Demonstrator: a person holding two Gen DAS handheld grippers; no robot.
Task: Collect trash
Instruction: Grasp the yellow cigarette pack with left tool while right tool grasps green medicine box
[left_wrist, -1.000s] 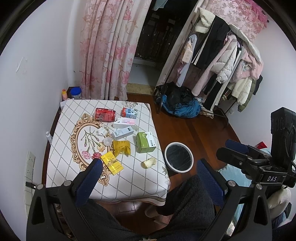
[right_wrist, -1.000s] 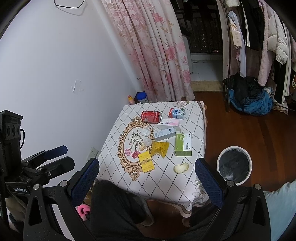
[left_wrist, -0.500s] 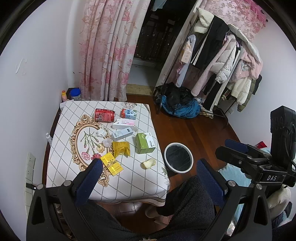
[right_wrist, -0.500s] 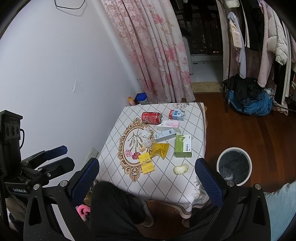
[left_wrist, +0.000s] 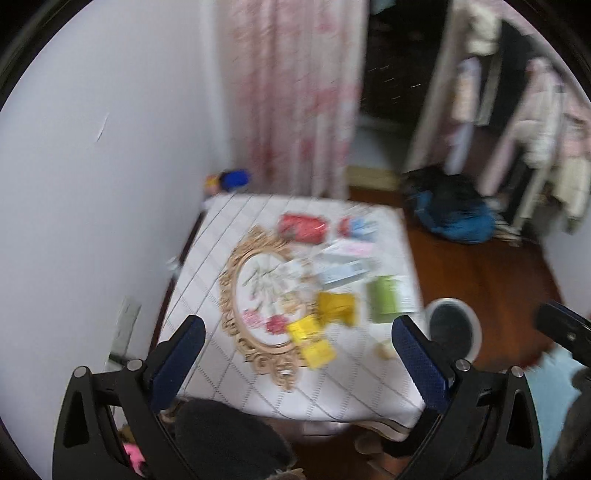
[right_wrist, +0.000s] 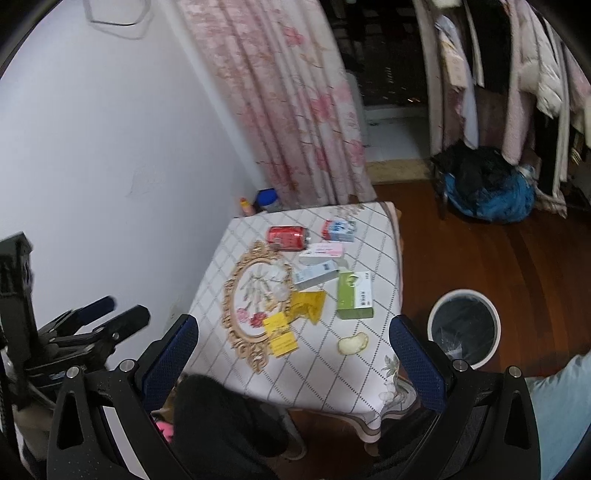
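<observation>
Fingers well short of trash

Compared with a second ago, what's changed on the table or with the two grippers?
Both grippers have moved toward the white checked table, which now looms larger; the left view is motion-blurred. Left gripper and right gripper stay open, holding nothing. The red can, green box and round bin have not moved.

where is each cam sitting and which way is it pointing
Left wrist: on the left gripper, above the near table edge, facing the curtain; own open fingers, the right gripper's tip and a dark knee show. Blurred.
Right wrist: on the right gripper, same direction; own open fingers, the left gripper and a blue trouser leg show.
Shared: table, red can, green box, bin.
</observation>
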